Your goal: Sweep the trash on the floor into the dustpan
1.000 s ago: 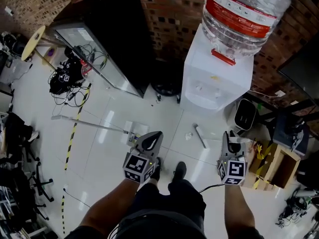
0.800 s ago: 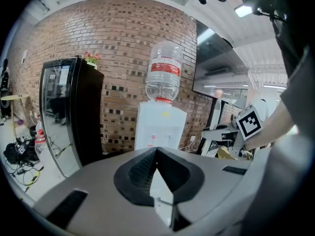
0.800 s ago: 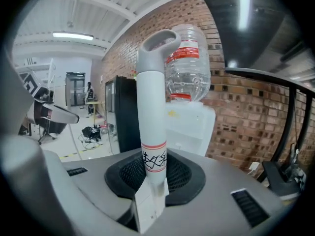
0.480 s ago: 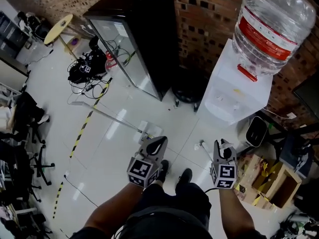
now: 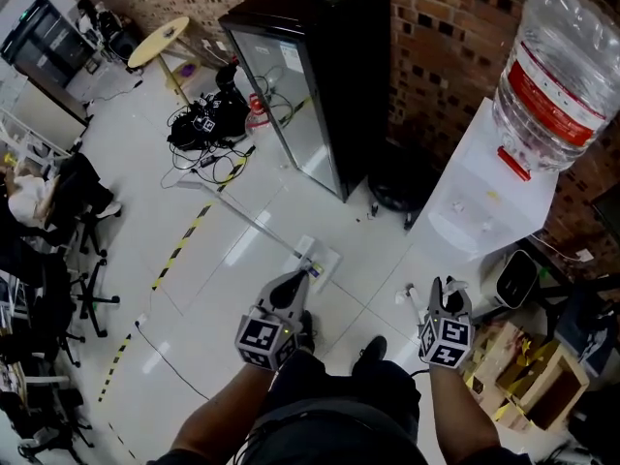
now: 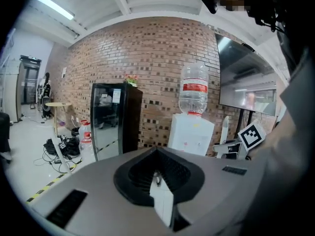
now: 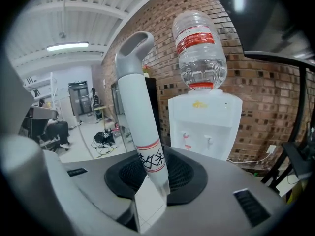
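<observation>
1. Standing at the bottom of the head view, the person holds the left gripper (image 5: 293,285) at lower centre and the right gripper (image 5: 447,296) at lower right, above glossy white floor tiles (image 5: 155,172). Small white scraps of trash (image 5: 400,298) lie on the tiles just left of the right gripper. A long thin rod (image 5: 242,223) runs from mid-left down to a pale flat piece (image 5: 318,255) just above the left gripper's tips; what that piece is cannot be told. A black glass-door fridge (image 5: 329,76) and a water dispenser (image 5: 475,197) stand along the brick wall at the top.
2. In the left gripper view, the jaws stand a narrow slit apart at bottom centre, with tile showing through. A tiny thin thing at the slit's far end is too small to name.
3. In the right gripper view, the jaws pinch a white tubular handle (image 7: 140,107) with a looped grip and a red-banded label. It rises toward the upper centre, leaning left.
</observation>
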{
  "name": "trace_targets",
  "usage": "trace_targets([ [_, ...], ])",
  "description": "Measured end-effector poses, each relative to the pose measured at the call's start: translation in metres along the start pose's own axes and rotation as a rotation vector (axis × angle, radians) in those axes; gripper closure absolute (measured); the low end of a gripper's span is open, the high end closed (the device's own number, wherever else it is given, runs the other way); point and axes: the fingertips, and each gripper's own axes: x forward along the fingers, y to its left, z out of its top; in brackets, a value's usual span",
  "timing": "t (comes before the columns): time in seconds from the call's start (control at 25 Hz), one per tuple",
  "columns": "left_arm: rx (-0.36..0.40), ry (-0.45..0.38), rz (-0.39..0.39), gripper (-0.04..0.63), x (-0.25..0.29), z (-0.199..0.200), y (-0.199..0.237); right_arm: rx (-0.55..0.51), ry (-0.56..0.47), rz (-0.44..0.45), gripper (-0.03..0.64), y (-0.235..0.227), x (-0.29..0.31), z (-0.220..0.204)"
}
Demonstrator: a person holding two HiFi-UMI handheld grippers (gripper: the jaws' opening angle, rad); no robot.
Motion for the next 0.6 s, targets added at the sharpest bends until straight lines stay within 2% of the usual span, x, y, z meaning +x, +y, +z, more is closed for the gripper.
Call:
trace_targets([
  [0.2, 0.016, -0.026, -0.007, 0.586, -0.003, 0.003, 0.04, -0.002, 0.016, -0.025, 0.526, 0.028, 0.007, -0.001],
  [0.6, 0.106, 0.001, -0.163, 0.586, 0.002, -0.001, 0.143, 0.047, 0.05, -0.159, 0.525, 0.112, 0.046, 0.0],
])
